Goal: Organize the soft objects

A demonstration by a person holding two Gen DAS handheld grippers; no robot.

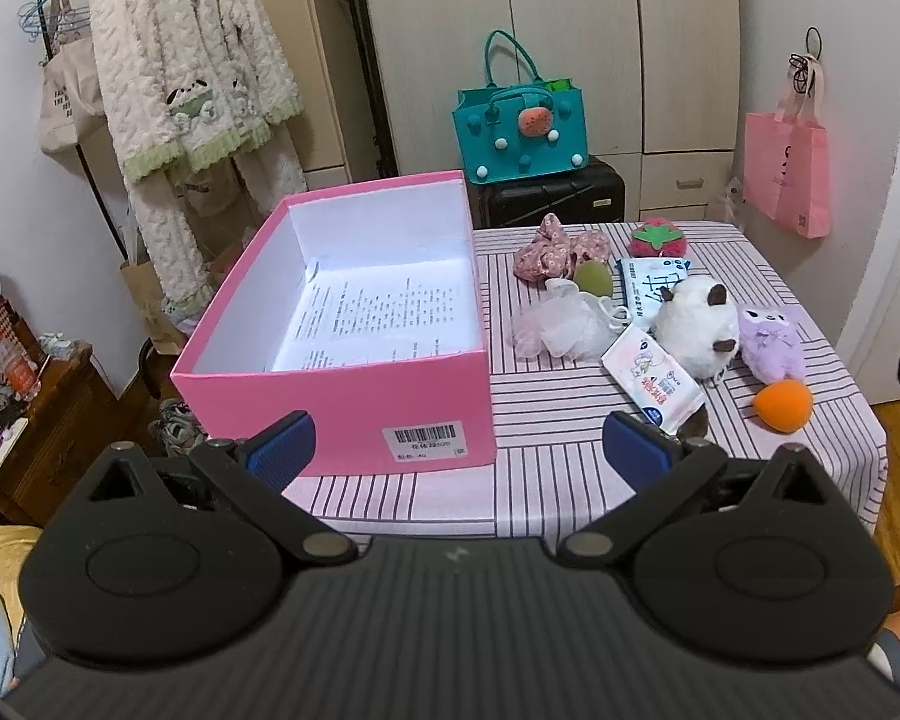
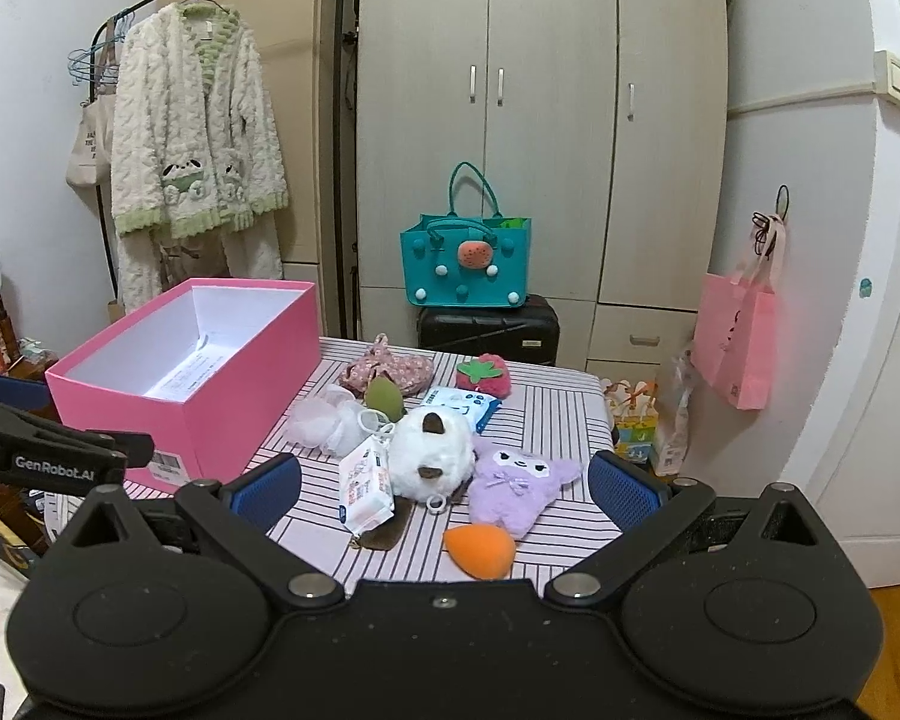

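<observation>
An open pink box [image 1: 342, 396] [image 2: 168, 414] with printed paper inside stands on the left of a striped table [image 1: 546, 468]. To its right lie a white plush cat [image 1: 696, 324] [image 2: 429, 456], a purple plush [image 1: 771, 342] [image 2: 516, 483], an orange sponge [image 1: 783, 405] [image 2: 480, 549], a wipes pack [image 1: 654, 381] [image 2: 363, 486], a mesh pouf [image 1: 561, 324] [image 2: 324, 420], a green sponge [image 2: 384, 399] and a strawberry plush [image 1: 657, 237] [image 2: 483, 375]. My left gripper [image 1: 459, 447] is open before the box. My right gripper [image 2: 444, 489] is open, short of the plush toys.
A floral cloth [image 1: 558, 252] and a blue tissue pack [image 1: 654, 282] lie at the table's far side. Behind stand a teal bag [image 2: 465, 261] on a black suitcase [image 2: 489, 327], wardrobes, and a robe on a rack [image 2: 192, 138]. A pink bag [image 2: 735, 339] hangs right.
</observation>
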